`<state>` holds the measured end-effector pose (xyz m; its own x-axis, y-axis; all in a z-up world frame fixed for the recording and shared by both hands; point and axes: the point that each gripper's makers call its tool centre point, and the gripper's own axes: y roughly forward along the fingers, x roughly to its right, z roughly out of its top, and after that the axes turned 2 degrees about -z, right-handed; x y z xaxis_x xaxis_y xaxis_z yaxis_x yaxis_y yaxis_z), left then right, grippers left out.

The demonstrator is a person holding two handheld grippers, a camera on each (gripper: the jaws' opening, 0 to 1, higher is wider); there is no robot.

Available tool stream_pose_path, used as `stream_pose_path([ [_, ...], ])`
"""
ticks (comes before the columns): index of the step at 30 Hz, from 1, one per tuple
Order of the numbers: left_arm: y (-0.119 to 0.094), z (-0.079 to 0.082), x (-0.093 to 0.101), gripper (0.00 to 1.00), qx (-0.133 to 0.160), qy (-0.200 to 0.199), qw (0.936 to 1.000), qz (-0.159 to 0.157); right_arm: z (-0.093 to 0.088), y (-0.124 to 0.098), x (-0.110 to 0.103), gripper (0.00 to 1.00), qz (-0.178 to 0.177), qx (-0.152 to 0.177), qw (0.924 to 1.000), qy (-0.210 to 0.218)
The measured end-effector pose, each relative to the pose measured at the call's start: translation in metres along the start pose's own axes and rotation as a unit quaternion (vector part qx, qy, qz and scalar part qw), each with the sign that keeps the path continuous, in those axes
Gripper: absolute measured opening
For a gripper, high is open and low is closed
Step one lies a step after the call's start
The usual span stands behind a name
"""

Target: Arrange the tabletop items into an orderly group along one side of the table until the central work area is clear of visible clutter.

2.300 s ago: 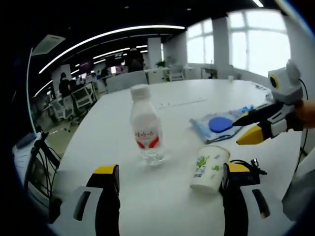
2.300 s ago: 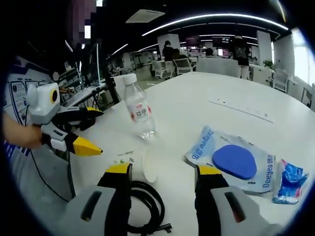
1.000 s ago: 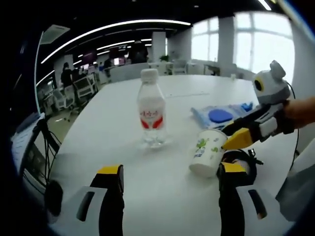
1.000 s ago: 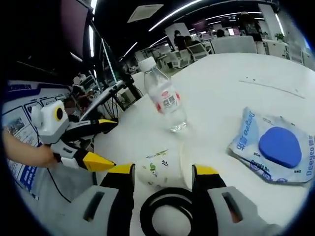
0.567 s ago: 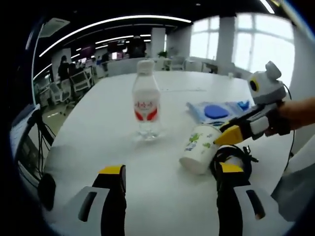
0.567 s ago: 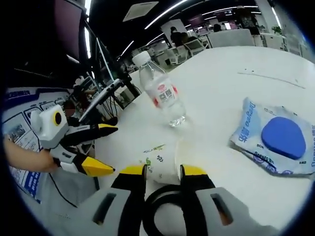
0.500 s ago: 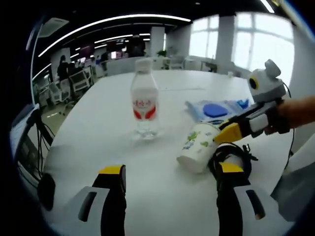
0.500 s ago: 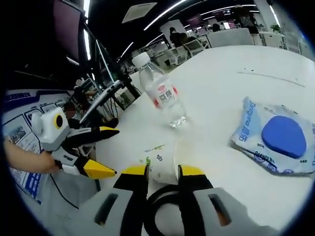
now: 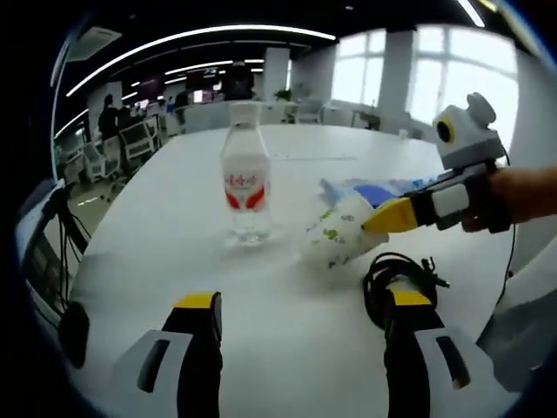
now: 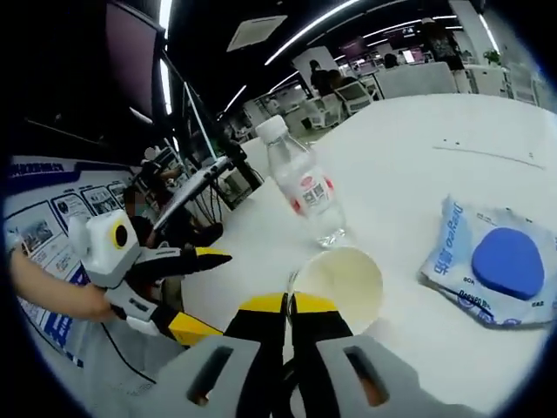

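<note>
Right gripper view shows your right claw (image 10: 289, 306) closed tight on the rim of the paper cup (image 10: 341, 277), which is tilted and lifted off the white bench (image 10: 418, 148). Just behind the cup stands the water bottle (image 10: 306, 185) upright, and the blue packet (image 10: 496, 261) lies flat to the side. Your left claw (image 9: 300, 305) is wide apart and holds nothing; the black cable (image 9: 396, 270) lies coiled near it.

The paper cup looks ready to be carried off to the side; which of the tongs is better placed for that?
The right tongs. They are already shut on the paper cup's rim, holding it tilted off the table. The left tongs are open with nothing between them.
</note>
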<state>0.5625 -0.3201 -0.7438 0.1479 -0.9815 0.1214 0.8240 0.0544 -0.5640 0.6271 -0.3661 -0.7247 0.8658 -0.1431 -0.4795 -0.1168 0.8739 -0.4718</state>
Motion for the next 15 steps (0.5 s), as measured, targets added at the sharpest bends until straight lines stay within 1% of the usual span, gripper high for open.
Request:
stream_pose_path([
  [1,0.0,0.0,0.0,0.73,0.003,-0.008,1.0,0.0,0.001,-0.001,-0.001,0.0,-0.002,-0.001,1.0,-0.008],
  [3,0.0,0.0,0.0,0.73,0.004,-0.01,0.9999,0.0,0.004,-0.003,-0.003,0.0,-0.002,0.001,0.9998,-0.021],
  [8,0.001,-0.001,0.003,0.73,0.005,-0.011,0.9999,-0.002,0.008,-0.006,0.0,0.0,-0.008,0.0,0.9998,-0.02],
  [15,0.004,-0.002,0.005,0.73,0.008,-0.014,0.9998,-0.006,0.011,-0.014,0.007,0.0,-0.019,-0.008,0.9992,-0.035],
])
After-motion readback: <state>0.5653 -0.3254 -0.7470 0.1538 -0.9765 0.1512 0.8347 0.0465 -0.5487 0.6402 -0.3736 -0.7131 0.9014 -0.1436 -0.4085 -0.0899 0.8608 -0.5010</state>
